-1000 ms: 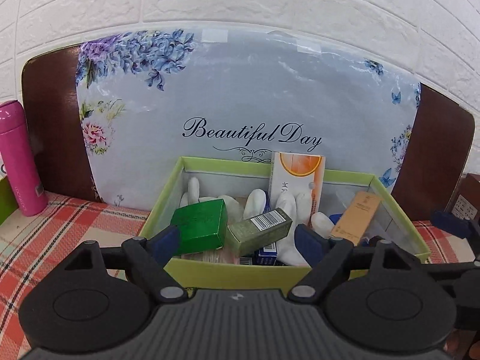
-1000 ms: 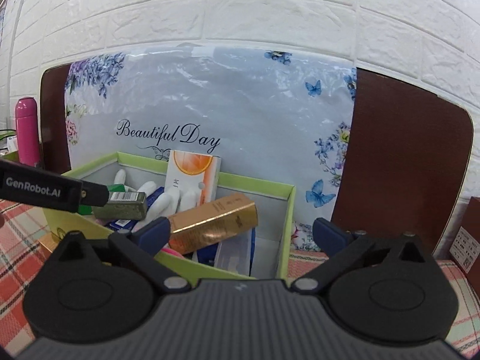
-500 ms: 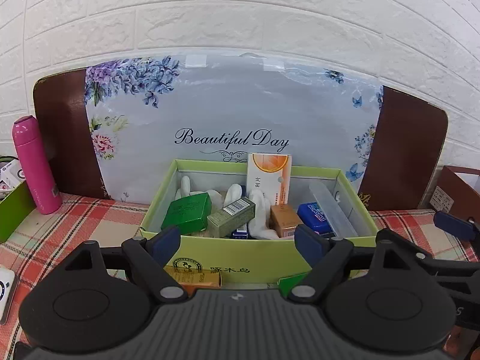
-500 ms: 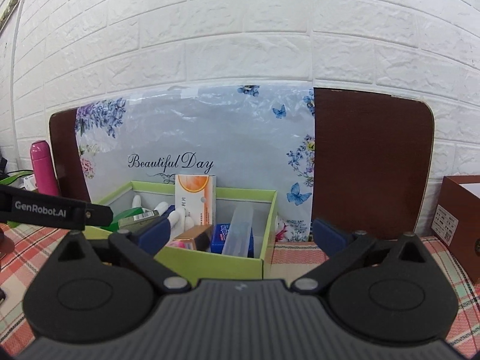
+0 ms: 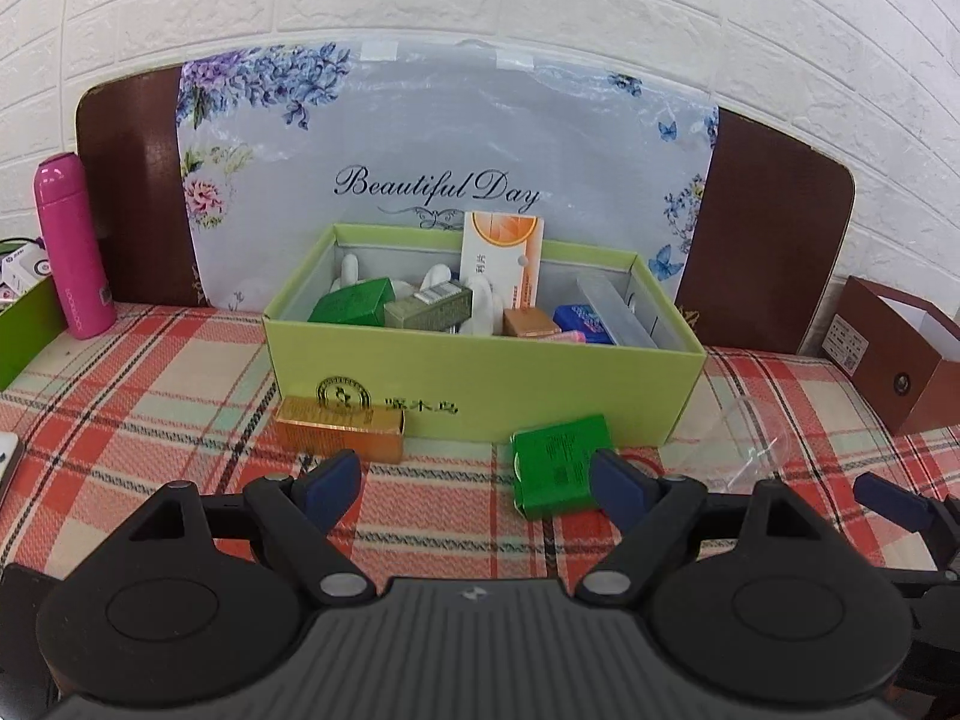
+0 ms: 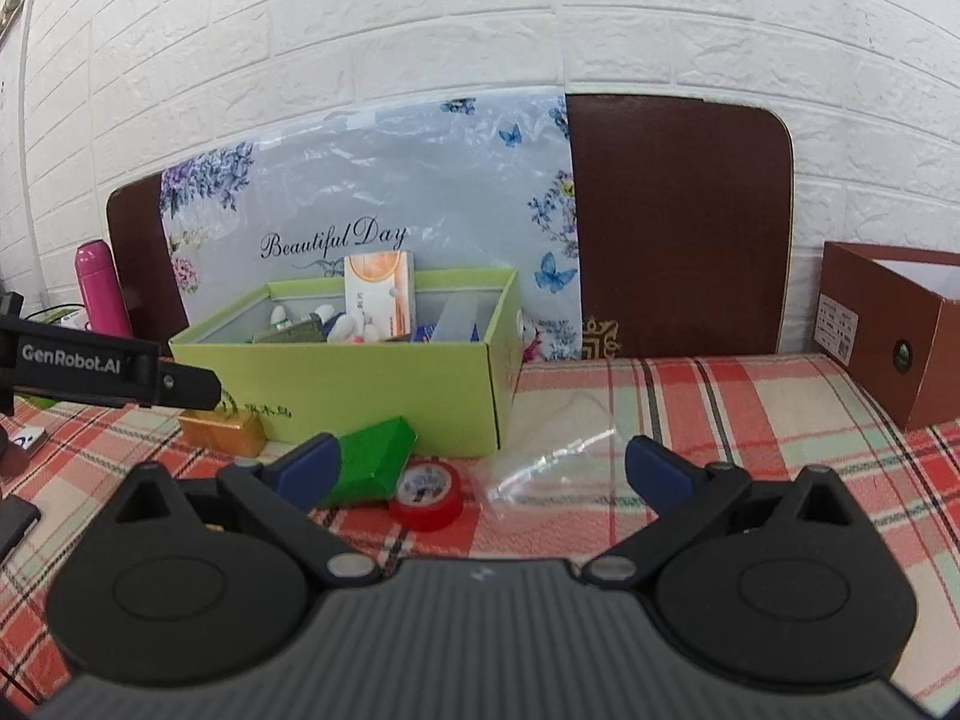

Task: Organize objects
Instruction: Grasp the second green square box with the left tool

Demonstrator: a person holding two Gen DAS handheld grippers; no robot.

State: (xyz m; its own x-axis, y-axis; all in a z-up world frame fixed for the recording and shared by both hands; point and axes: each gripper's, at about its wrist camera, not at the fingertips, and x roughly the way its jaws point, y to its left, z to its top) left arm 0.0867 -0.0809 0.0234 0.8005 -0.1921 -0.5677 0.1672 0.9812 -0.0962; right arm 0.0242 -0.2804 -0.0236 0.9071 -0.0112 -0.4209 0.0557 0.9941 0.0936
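A light green open box (image 5: 480,384) (image 6: 384,387) on the plaid cloth holds several small cartons, among them an upright orange-and-white carton (image 5: 501,258). In front of it lie a gold carton (image 5: 339,427) (image 6: 222,429), a green carton (image 5: 555,465) (image 6: 372,459) and a red tape roll (image 6: 427,489). My left gripper (image 5: 477,480) is open and empty, above the cloth between the gold and green cartons. My right gripper (image 6: 480,465) is open and empty, over the tape roll and a clear plastic wrapper (image 6: 540,474).
A pink bottle (image 5: 75,246) stands at the left by a green bin (image 5: 24,327). A brown box (image 5: 894,360) (image 6: 888,330) stands at the right. A floral board (image 5: 444,180) leans on the brick wall behind. The left gripper's arm (image 6: 108,372) crosses the right wrist view.
Both grippers have pulled back and up from the green box. The gold carton, green carton and tape roll in front of the box have come into view.
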